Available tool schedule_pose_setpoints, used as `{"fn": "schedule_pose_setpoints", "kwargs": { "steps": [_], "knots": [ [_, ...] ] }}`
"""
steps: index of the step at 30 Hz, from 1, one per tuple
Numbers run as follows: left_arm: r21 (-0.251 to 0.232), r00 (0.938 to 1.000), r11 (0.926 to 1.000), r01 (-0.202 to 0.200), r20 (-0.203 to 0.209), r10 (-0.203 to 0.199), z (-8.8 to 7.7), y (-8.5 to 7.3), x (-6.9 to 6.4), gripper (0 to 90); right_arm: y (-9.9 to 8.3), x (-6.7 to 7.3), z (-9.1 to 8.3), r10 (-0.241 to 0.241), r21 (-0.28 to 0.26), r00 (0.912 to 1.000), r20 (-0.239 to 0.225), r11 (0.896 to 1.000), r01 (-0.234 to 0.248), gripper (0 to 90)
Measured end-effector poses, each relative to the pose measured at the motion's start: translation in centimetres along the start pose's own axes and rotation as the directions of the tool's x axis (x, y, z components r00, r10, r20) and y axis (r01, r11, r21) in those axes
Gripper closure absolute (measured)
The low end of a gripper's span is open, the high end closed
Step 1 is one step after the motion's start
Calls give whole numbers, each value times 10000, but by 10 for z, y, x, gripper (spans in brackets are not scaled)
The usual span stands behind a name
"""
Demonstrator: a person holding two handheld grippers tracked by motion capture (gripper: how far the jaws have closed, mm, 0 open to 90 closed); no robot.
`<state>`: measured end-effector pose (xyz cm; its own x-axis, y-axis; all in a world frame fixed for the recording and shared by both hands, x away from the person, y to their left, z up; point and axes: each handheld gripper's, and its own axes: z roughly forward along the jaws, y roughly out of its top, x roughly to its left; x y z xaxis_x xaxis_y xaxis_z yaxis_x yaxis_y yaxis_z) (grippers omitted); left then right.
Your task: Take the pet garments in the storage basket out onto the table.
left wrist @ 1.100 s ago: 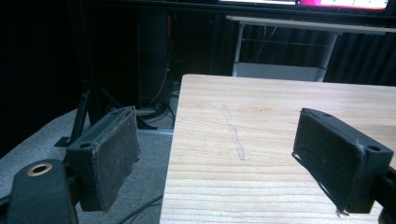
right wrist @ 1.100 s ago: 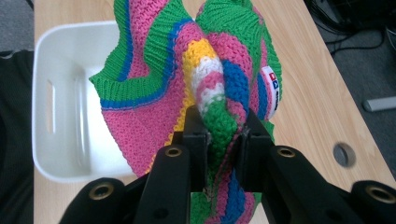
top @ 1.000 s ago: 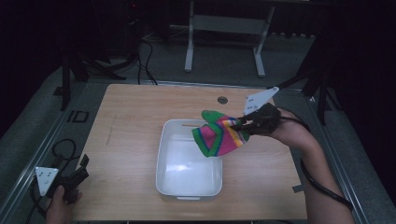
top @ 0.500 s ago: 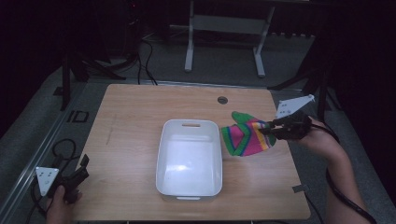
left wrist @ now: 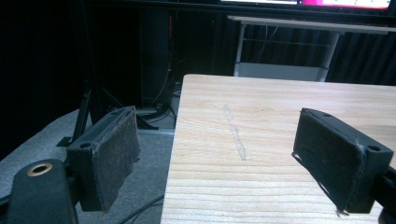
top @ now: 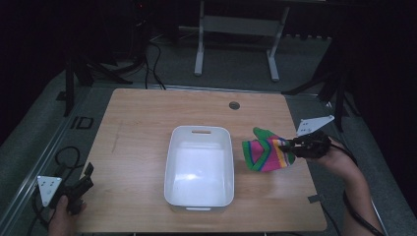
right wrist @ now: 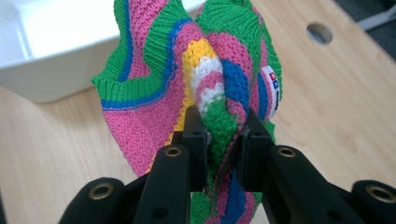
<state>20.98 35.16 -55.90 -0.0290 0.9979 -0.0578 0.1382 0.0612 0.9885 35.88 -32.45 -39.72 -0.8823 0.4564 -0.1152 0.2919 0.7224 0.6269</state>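
The right gripper (top: 291, 145) pinches a bunched fold of a striped knitted cloth (top: 266, 155), which hangs just right of the white plastic bin (top: 200, 166) and seems to brush the wooden table (top: 142, 132). A small white tag (right wrist: 271, 86) on the knit bears lettering too blurred to read. Bare wood lies behind the bin, broken by a cable hole (top: 234, 105). The left gripper (top: 81, 184) hovers at the table's near-left corner, jaws spread wide apart.

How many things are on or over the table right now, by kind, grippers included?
White tubs: 1, the white tub, with nothing visible inside
Knitted cloths: 1, the striped knitted cloth, clamped in the right gripper beside the tub
Grippers: 2, right gripper and left gripper, jaws apart at the table's near left corner
Total: 4
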Motion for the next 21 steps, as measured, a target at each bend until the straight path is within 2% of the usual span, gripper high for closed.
{"fn": "schedule_pose_setpoints", "kwargs": {
  "steps": [3,5,6,7,11,17,18,21],
  "knots": [
    [3,10000,10000,-7,23,7,0,0,0,147,-11,-1,8,231,18,9997,-14,9997,-231,768],
    [-15,10000,10000,30,10,-30,0,0,0,148,-27,0,22,542,67,9985,7,9985,-542,768],
    [-15,10000,10000,30,10,-30,0,0,0,148,-27,0,22,542,67,9985,7,9985,-542,768],
    [-9,10000,10000,23,8,-23,0,0,0,148,-39,1,34,766,157,9971,-17,9969,-765,768],
    [-14,10000,10000,-37,32,37,0,0,0,148,-55,2,51,1055,353,9944,30,9938,-1055,767],
    [-15,10000,10000,-13,31,13,0,0,0,148,-68,4,76,1460,469,9893,-62,9882,-1456,764],
    [-15,10000,10000,-13,31,13,0,0,0,148,-68,4,76,1460,469,9893,-62,9882,-1456,764],
    [-16,10000,10000,-29,51,29,0,0,0,148,-70,6,89,1568,689,9876,-45,9853,-1562,760]
  ]
}}
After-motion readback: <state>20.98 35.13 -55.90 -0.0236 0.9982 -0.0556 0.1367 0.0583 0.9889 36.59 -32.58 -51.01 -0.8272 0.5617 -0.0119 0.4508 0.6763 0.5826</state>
